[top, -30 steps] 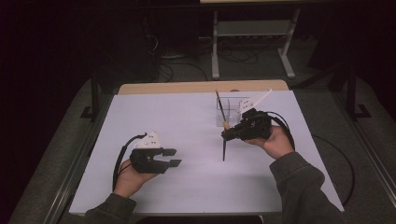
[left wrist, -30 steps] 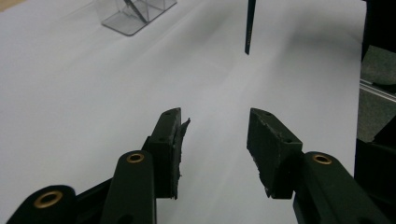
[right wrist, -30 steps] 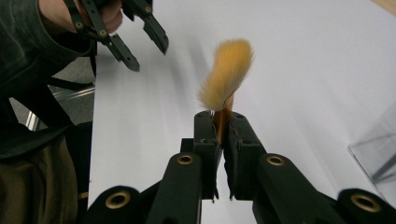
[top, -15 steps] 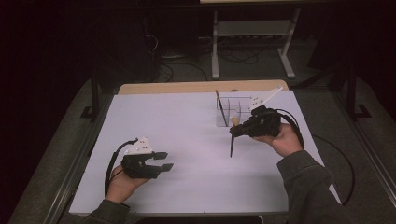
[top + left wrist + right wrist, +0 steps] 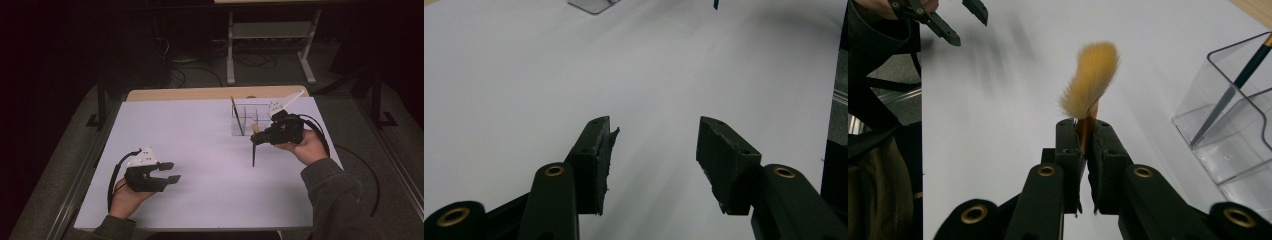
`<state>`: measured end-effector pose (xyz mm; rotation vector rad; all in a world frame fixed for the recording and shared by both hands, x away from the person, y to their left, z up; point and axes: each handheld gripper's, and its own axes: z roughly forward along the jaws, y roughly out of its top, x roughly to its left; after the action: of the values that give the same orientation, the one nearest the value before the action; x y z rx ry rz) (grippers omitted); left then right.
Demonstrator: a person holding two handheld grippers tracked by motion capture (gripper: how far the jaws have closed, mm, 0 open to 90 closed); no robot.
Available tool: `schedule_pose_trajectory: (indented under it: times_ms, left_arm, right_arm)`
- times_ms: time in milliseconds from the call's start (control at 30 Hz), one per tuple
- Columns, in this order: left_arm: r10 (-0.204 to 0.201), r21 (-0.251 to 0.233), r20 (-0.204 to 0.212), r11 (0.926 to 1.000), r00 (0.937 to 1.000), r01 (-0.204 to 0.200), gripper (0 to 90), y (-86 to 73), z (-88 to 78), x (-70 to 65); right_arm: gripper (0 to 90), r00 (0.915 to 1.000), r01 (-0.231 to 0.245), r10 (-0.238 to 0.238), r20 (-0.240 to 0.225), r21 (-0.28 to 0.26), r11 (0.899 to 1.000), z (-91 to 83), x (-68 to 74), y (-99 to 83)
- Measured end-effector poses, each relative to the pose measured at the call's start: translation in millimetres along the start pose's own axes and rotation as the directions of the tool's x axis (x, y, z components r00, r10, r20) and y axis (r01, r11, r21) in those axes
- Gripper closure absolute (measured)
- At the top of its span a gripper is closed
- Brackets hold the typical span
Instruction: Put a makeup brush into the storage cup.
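Observation:
My right gripper (image 5: pixel 258 138) is shut on a brush just below its head. The yellow bristles (image 5: pixel 1090 80) stick out past the jaws, and the dark handle (image 5: pixel 254 156) hangs down over the white table sheet (image 5: pixel 200 140). It hovers beside a clear divided organizer (image 5: pixel 248 119) in which a second brush (image 5: pixel 235 114) leans. My left gripper (image 5: pixel 171 172) rests low at the near left with nothing between its pads (image 5: pixel 596 150); its jaws have just been opening. The right gripper view shows my own gripper (image 5: pixel 1087 125), the organizer (image 5: pixel 1228 145) and the left gripper (image 5: pixel 965 22) farther off.
The white sheet covers a wooden table whose far edge (image 5: pixel 200 93) shows bare. Metal stand legs (image 5: pixel 270 50) and cables lie on the dark floor behind. The corner of the organizer's base (image 5: pixel 594 4) lies far ahead of the left jaws.
The left gripper has drifted a little toward the near left and its jaws stand wider. The right hand has shifted slightly right with the brush, closer to the organizer.

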<state>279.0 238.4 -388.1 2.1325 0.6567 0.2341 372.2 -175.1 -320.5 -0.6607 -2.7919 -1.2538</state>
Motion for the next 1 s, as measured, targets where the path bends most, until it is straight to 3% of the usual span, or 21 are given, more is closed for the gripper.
schedule_pose_trajectory:
  times_ms: [333,400,1000]
  left_arm:
    - [-0.008,-0.003,-0.009,1.0,0.9999,0.008,43.4,-3.3,-2.3,3.7]
    - [-0.026,-0.01,-0.006,0.9996,0.9996,0.026,42.7,-4.0,-3.0,3.0]
    - [-0.03,-0.013,-0.015,0.9995,0.9995,0.029,39.8,-5.6,-4.9,5.6]
  right_arm:
    - [82.9,0.9997,0.002,-0.002,0.025,0.002,1.0,-7.8,-5.6,1.1]
    - [82.9,0.9996,-0.009,0.009,0.028,-0.003,1.0,-10.1,-6.7,2.8]
    - [83.0,0.9966,-0.024,0.026,0.078,-0.024,0.999,-32.4,-21.0,19.3]
